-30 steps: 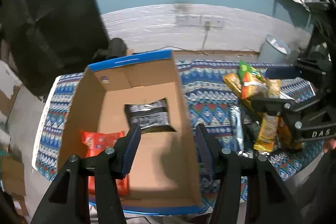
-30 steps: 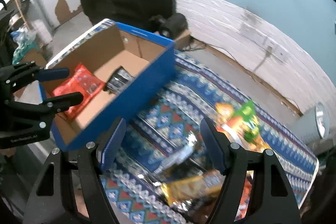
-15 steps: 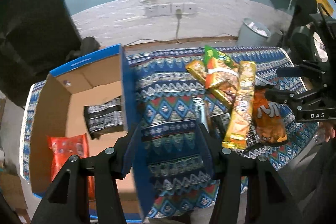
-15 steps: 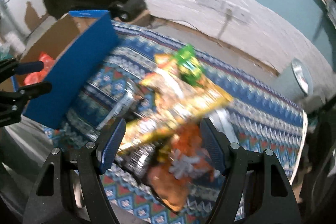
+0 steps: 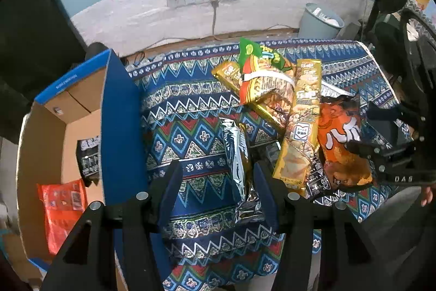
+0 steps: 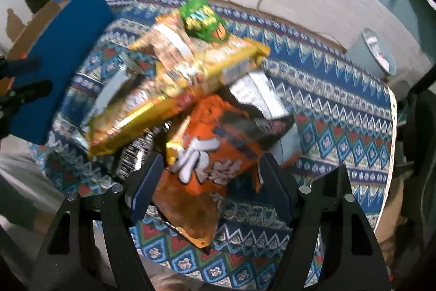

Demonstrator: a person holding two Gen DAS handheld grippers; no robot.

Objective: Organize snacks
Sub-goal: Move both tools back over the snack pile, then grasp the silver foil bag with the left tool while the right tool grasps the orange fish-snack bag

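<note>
Looking down the left wrist view first, I take the blue cardboard box [image 5: 120, 127] as my landmark. It stands open at the left end of the tabletop [image 5: 190, 100], which wears a patterned blue cloth, and it already holds a red packet [image 5: 62, 209] near its front and a black packet [image 5: 88, 154] further in. The snacks left to sort lie in a loose heap to the right of the box. Nearest the box is a silver foil pack [image 5: 237, 165]; beyond it a long yellow pack [image 5: 299, 132] lies over an orange bag [image 5: 340, 143], with a green-topped bag [image 5: 259, 72] behind them. My left hand-held gripper [image 5: 218, 195] hangs over the silver pack with its jaws moderately apart and nothing pressed between them; the pack sits just inside the right finger. I judge it is lined up there to pick that pack, the closest one to the box and the only one lying clear of the heap.

In the right wrist view (blurred), the box is at the far left edge and the heap fills the middle. My right hand-held gripper [image 6: 209, 187] is spread wide, its fingers on either side of the orange bag [image 6: 207, 160] without clamping it, as far as I can tell. That bag lies partly under the yellow pack [image 6: 174, 92], so lifting it may drag its neighbour along.
</note>
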